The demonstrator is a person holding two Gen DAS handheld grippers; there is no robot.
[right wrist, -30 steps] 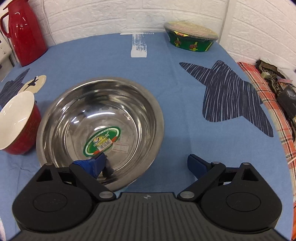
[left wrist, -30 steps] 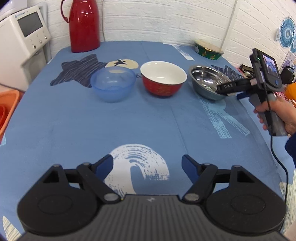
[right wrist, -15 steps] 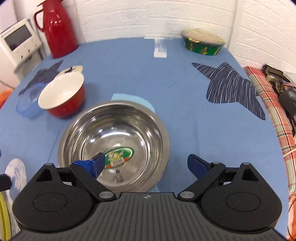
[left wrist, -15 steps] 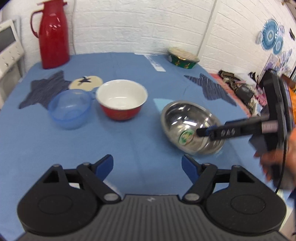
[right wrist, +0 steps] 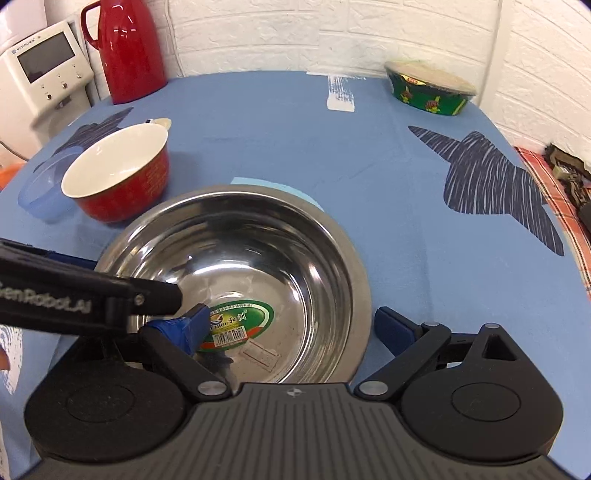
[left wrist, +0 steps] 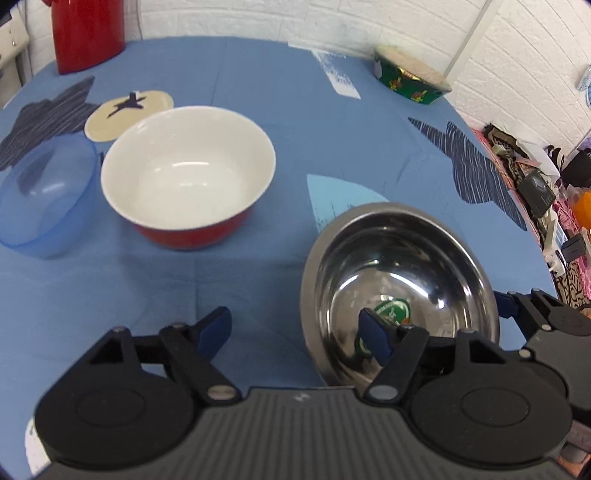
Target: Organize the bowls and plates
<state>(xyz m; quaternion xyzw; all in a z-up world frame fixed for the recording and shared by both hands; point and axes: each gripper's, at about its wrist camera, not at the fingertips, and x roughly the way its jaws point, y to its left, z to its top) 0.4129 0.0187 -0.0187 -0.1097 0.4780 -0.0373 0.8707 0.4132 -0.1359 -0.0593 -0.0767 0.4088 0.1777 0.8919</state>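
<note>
I hold both grippers low over the near edge of the blue tablecloth (right wrist: 280, 122), each with its jaws spread wide and clamped on nothing. My right gripper (right wrist: 291, 330) points straight ahead and straddles the near wall of the steel bowl (right wrist: 258, 236): its left blue pad sits inside the bowl, just beside the green label (right wrist: 242, 319) on the bowl's floor, while its right pad stands outside the rim, near it; I cannot tell whether either pad touches metal. My left gripper (left wrist: 301, 332) comes in from the left side, level with the table and angled toward the same bowl (left wrist: 402, 266). Its right pad reaches over the near-left rim into the bowl, its left pad hangs above bare cloth. In the right wrist view, the left gripper's black finger crosses the bowl's left rim, and its tip lies close beside my right gripper's inner pad.

The steel bowl sits upright on the cloth, nearest to me and right of centre. Behind it and to the left stands the red bowl (left wrist: 188, 177) with a white inside, empty and upright. Just beside that, further left, is the blue plastic bowl (left wrist: 44, 195). Well beyond, a green patterned tub (right wrist: 430, 88) sits near the far right edge of the table and a red thermos (right wrist: 131, 51) near the far left, both before the white brick wall (right wrist: 332, 33).
</note>
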